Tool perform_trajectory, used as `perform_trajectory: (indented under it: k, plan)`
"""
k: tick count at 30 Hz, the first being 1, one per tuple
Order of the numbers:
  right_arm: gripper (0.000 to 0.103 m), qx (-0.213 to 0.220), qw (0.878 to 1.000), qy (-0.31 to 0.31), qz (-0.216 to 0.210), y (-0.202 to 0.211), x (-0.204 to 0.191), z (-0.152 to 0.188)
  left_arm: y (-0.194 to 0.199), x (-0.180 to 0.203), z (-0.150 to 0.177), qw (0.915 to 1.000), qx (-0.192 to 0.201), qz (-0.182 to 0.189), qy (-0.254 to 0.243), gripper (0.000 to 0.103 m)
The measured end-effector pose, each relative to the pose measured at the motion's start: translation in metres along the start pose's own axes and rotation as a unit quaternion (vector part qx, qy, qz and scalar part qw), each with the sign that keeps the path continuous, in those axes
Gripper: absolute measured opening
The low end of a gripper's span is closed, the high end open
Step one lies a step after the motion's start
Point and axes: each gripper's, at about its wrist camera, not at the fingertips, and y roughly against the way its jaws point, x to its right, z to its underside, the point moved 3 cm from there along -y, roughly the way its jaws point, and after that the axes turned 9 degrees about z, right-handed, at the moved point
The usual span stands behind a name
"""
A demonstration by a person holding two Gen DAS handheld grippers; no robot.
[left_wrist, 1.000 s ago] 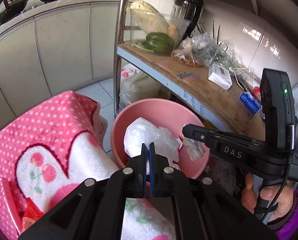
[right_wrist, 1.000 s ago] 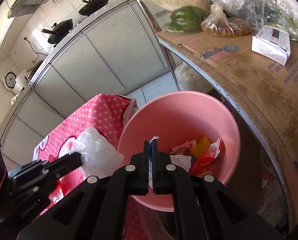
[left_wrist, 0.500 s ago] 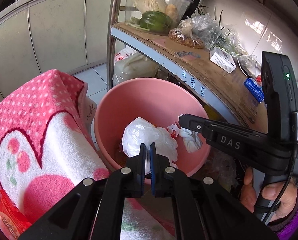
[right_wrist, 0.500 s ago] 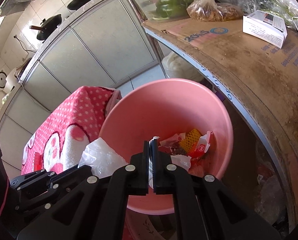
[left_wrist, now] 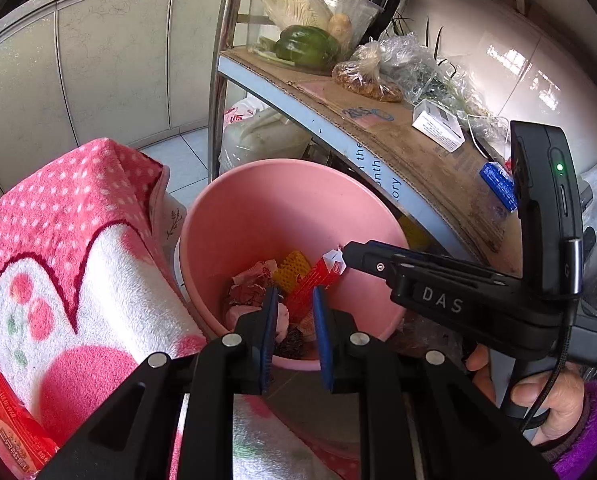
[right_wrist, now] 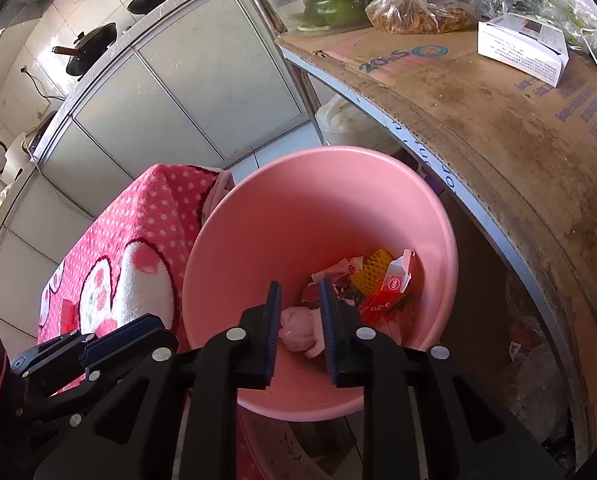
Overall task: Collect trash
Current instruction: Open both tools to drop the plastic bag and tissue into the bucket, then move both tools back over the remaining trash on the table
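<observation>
1. While both grippers hang over the pink bin [right_wrist: 258,216]: release step, trash going into the bin.
2. Left gripper [left_wrist: 294,312]: jaws just opened, now parted a modest way, nothing between the pads; poised above the near rim of the bin, pointing steeply down.
3. Right gripper [right_wrist: 298,308]: jaws likewise just opened, narrowly parted, nothing pinched; centred over the bin's interior. Seen from the left wrist view with a hand [left_wrist: 546,404] on its handle.
4. Trash, location: at the bottom of the bin. Red carton [right_wrist: 390,284], yellow foam net [right_wrist: 372,266], crumpled wrappers [right_wrist: 334,272], pale pink wad [right_wrist: 302,332] directly below the right gripper.
5. White plastic bag and tissue: not identifiable in either view; probably dropped in, possibly the pale wad, cannot tell.
6. Handling advice: keep jaws parted until nothing clings to the pads; lift straight up rather than sideways, clear of the rim and of the pink dotted towel [left_wrist: 70,248] just beside the bin.
7. Risk: light film or paper sticking to a pad and riding back out; check pads before moving on.
8. Adjacent: shelf with cardboard liner [right_wrist: 478,92], close on the far side; avoid knocking it on withdrawal.
</observation>
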Motion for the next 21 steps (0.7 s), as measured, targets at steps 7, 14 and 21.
perform_trajectory:
  k: [7, 14, 21]
  plan:
    - [0.026, 0.006, 1.000, 0.006, 0.003, 0.006, -0.003, -0.001, 0.007, -0.002, -0.001, 0.9999, 0.003, 0.004, 0.012, 0.017]
    - [0.027, 0.015, 1.000, 0.011, 0.001, 0.019, -0.006, -0.003, 0.022, -0.002, -0.007, 0.9996, 0.014, 0.011, 0.020, 0.017]
    - [0.027, 0.035, 0.999, 0.020, -0.005, 0.042, -0.014, -0.004, 0.050, 0.002, -0.013, 0.9988, 0.041, 0.019, 0.019, 0.017]
